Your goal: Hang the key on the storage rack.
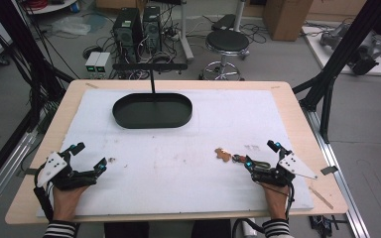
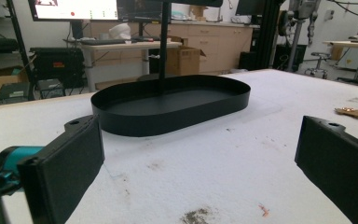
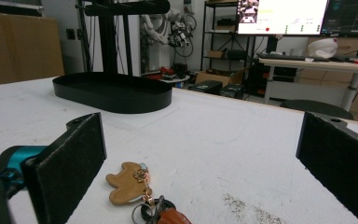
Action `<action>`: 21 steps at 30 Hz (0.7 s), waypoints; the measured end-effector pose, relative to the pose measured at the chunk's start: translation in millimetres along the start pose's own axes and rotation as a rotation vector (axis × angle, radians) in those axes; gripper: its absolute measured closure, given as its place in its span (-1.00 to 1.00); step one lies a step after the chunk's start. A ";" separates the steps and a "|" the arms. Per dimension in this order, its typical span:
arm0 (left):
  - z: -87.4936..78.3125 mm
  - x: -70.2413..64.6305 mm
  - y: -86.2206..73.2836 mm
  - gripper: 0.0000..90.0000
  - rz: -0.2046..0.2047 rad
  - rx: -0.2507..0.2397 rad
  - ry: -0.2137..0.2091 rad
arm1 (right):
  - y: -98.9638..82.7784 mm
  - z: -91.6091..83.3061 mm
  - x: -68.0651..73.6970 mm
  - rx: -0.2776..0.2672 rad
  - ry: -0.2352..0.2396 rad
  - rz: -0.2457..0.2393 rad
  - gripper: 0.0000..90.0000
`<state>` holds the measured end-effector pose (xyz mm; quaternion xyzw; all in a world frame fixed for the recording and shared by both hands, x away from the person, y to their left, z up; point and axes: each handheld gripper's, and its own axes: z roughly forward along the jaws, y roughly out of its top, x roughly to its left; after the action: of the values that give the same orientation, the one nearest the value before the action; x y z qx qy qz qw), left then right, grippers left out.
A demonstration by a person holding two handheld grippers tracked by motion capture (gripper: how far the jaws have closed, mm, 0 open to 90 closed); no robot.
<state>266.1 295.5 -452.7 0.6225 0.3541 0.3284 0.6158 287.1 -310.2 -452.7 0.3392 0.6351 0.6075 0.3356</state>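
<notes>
In the high view, the right gripper [image 1: 260, 154] rests on the white mat [image 1: 178, 188] with its jaws spread wide and empty; the keychain [image 1: 230, 157], a flat tan charm joined to a small ring cluster, lies just ahead of its inner jaw, to that jaw's outer side rather than in the gap. The left gripper [image 1: 88, 156] sits well apart from the keychain, likewise wide and holding nothing. The black oval tray [image 1: 152, 110], with a stand post rising from it, lies farther ahead of both tools. In the left gripper view, the jaws stand wide with bare mat between them, the tray [image 2: 170, 109] is ahead, and the keychain [image 2: 354, 112] lies off toward the right jaw. In the right gripper view, the keychain [image 3: 135, 189] lies close in front, nearer the left jaw, with the charm flat on the mat and the rings at its near end. The item is judged light, thin and loosely linked, so it will dangle and swing once lifted. The charm looks stiff but lies too flat to pinch easily; the raised ring cluster probably offers the better hold.
</notes>
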 end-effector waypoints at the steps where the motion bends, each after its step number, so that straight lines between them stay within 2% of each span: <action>1: -0.3 -0.2 -0.1 -0.96 0.004 -0.002 0.000 | 0.0 0.0 0.0 0.000 0.000 0.000 -0.99; 16: -0.3 -0.6 0.0 -0.96 0.007 -0.002 0.001 | 0.3 0.2 0.3 0.001 -0.001 0.001 -0.99; 21: -0.4 -0.6 0.0 -0.96 0.007 -0.004 0.001 | 1.2 1.5 0.4 0.016 0.011 -0.005 -0.99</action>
<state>265.4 295.2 -452.7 0.6225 0.3516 0.3313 0.6157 288.2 -309.1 -451.5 0.3371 0.6427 0.6033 0.3308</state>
